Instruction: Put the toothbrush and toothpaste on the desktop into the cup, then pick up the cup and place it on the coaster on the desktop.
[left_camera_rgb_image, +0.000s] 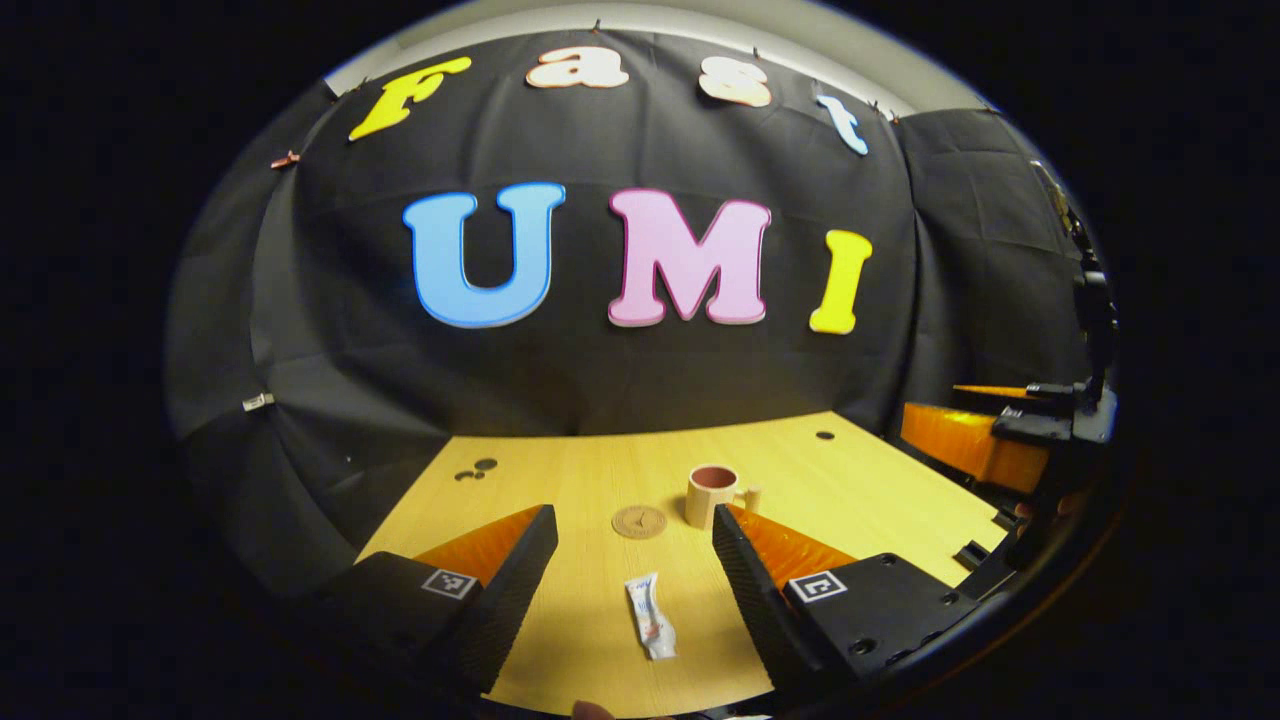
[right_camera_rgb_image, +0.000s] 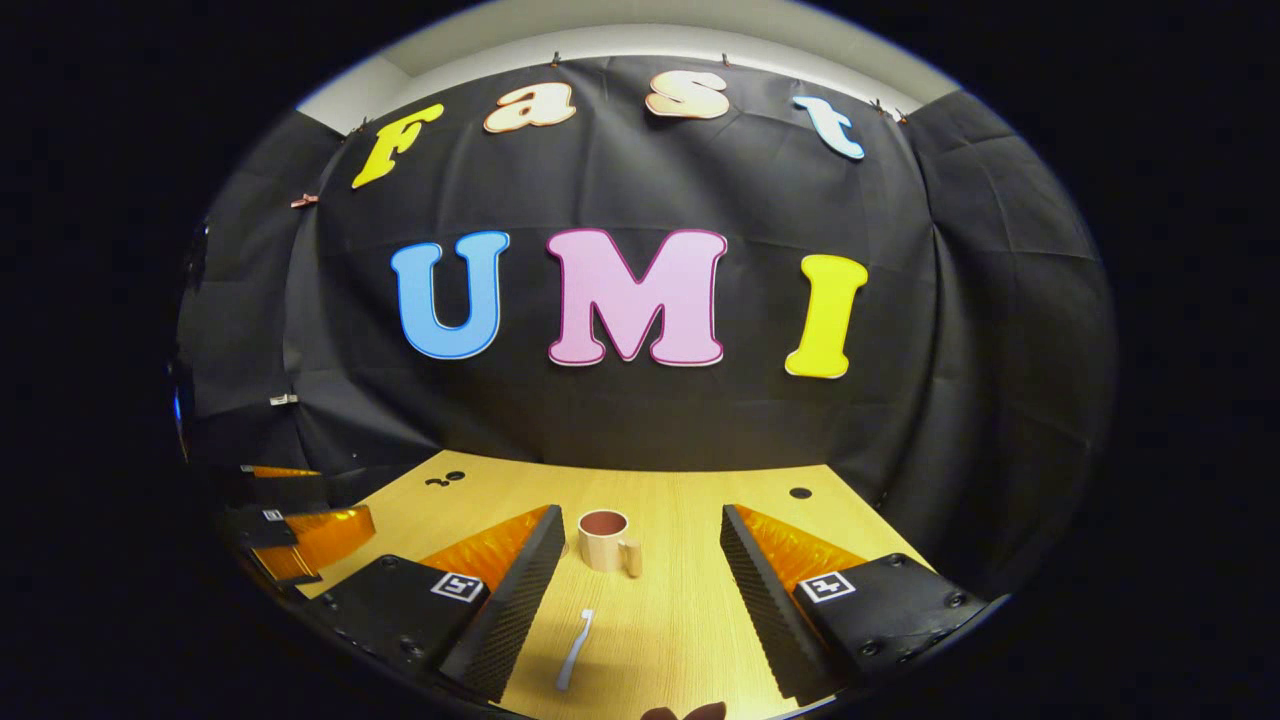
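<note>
A beige cup (left_camera_rgb_image: 712, 495) with a dark pink inside stands upright on the wooden desktop (left_camera_rgb_image: 600, 470), its handle to the right. A round brown coaster (left_camera_rgb_image: 639, 521) lies just left of it. A white toothpaste tube (left_camera_rgb_image: 650, 617) lies flat between the open fingers of my left gripper (left_camera_rgb_image: 635, 555). In the right gripper view the cup (right_camera_rgb_image: 605, 540) stands ahead, and a pale toothbrush (right_camera_rgb_image: 575, 650) lies near the left finger of my open right gripper (right_camera_rgb_image: 640, 555). Each gripper holds nothing. The right gripper (left_camera_rgb_image: 1010, 435) also shows at the far right of the left gripper view.
Small dark holes (left_camera_rgb_image: 478, 469) mark the desktop at the back left and another hole (left_camera_rgb_image: 824, 436) at the back right. Black cloth closes the booth behind and beside the desk. The left gripper (right_camera_rgb_image: 300, 535) shows at the left edge of the right gripper view.
</note>
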